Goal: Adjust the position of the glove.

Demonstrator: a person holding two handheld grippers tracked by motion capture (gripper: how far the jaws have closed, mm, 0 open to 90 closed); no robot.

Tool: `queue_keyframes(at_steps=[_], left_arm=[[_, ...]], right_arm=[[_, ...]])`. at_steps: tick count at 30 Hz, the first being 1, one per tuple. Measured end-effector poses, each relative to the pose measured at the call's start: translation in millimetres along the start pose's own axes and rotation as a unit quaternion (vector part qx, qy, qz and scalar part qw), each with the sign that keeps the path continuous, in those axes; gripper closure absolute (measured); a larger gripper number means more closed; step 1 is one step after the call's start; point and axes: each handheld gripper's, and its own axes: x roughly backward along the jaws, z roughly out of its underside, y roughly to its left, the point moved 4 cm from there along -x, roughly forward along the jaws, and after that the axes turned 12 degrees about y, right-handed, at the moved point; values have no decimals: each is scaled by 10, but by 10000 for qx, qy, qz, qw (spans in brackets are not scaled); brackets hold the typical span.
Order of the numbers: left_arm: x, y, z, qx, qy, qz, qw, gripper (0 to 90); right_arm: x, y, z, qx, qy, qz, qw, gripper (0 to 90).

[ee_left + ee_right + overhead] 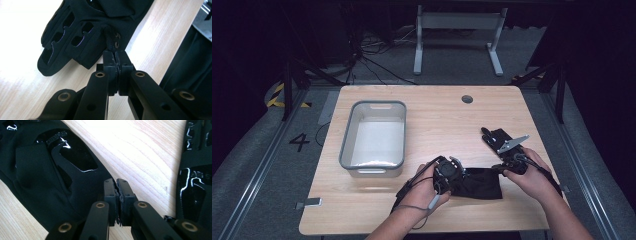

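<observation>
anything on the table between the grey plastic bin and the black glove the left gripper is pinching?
Nothing: in the high view, bare wooden tabletop lies between the grey plastic bin and the black glove.

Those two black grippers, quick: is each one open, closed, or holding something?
Left gripper: closed, pinching a fold of the black glove.
Right gripper: closed at the glove's edge; whether it grips fabric cannot be told.

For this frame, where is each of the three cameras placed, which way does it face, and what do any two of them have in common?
High view: above the person's side, facing forward and down on the table, grey bin, both forearms and grippers.
Left gripper view: on the left gripper, along shut jaws pinching a black glove.
Right gripper view: on the right gripper, along shut jaws at the glove's edge.
Shared: glove and wooden tabletop.
</observation>
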Motion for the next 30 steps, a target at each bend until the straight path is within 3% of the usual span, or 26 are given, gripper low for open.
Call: queue_keyframes(at_steps=[7, 14, 20, 21, 25, 30], left_arm=[[-36, 33, 8, 6, 100, 110, 9999, 838], [-28, 84, 14, 85, 29, 148, 9999, 799], [50, 154, 33, 202, -218, 132, 9995, 747], [79, 185, 39, 310, -361, 126, 9988, 734], [172, 241, 58, 381, -690, -35, 9969, 709], [258, 295, 103, 430, -853, 12, 9954, 688]], right_arm=[[-68, 12, 3, 31, 192, 63, 9998, 858], [-40, -11, 15, -47, 79, 9, 10000, 711], [70, -52, 12, -124, -263, 106, 9995, 650], [94, -64, 14, -159, -321, 132, 9993, 647], [175, -120, 34, -295, -535, 174, 9980, 640], [250, -170, 60, -407, -699, 94, 9967, 639]])
